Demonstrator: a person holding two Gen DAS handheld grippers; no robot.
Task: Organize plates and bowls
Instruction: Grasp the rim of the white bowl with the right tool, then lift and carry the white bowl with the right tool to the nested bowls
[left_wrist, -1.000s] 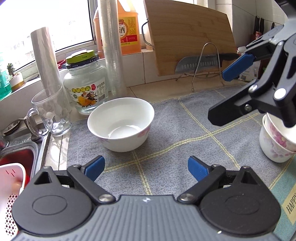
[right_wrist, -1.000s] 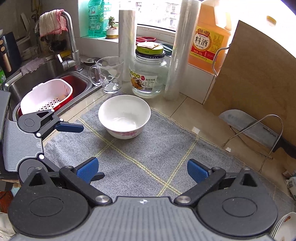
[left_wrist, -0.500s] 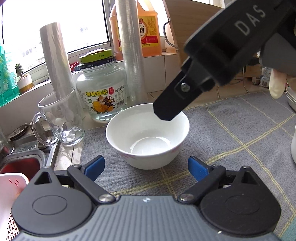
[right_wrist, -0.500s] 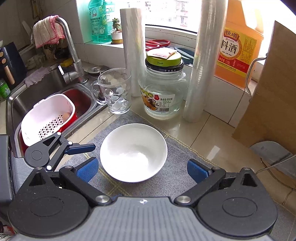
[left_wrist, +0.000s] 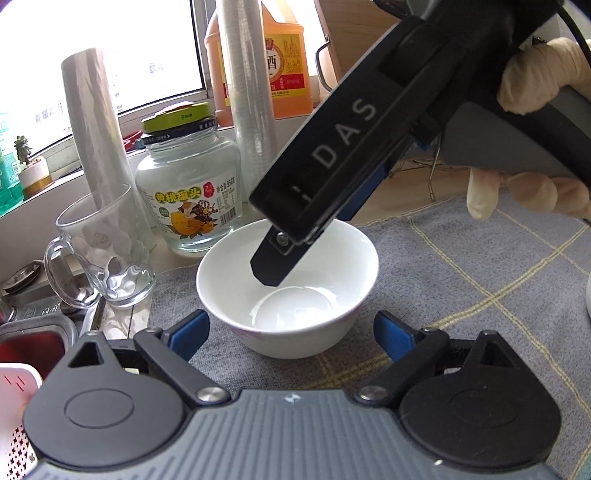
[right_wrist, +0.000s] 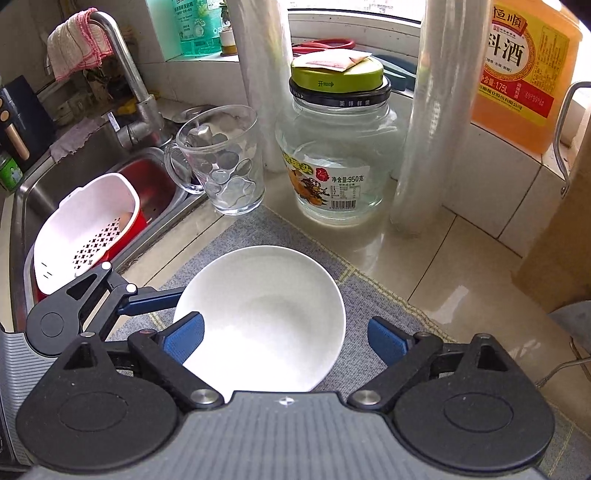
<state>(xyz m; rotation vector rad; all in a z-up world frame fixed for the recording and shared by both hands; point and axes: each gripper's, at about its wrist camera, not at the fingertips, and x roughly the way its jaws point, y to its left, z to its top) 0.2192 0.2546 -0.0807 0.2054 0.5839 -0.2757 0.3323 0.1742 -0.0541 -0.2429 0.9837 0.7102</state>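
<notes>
A white bowl (left_wrist: 288, 291) with a faint pink flower print stands upright on the grey checked mat (left_wrist: 461, 266). In the right wrist view the bowl (right_wrist: 266, 314) sits right below my open right gripper (right_wrist: 286, 338), between its blue pads, one pad over the rim. In the left wrist view my open left gripper (left_wrist: 291, 332) is just in front of the bowl, and the right gripper's finger (left_wrist: 273, 264) dips into the bowl from above.
A glass mug (right_wrist: 221, 162), a green-lidded jar (right_wrist: 338, 147), two plastic wrap rolls and an orange bottle (right_wrist: 524, 70) stand behind the bowl. The sink with a white colander (right_wrist: 85, 229) is at the left. A wooden board leans at the right.
My right gripper has come down over the bowl, so its finger now reaches inside the rim. My left gripper has moved closer to the bowl.
</notes>
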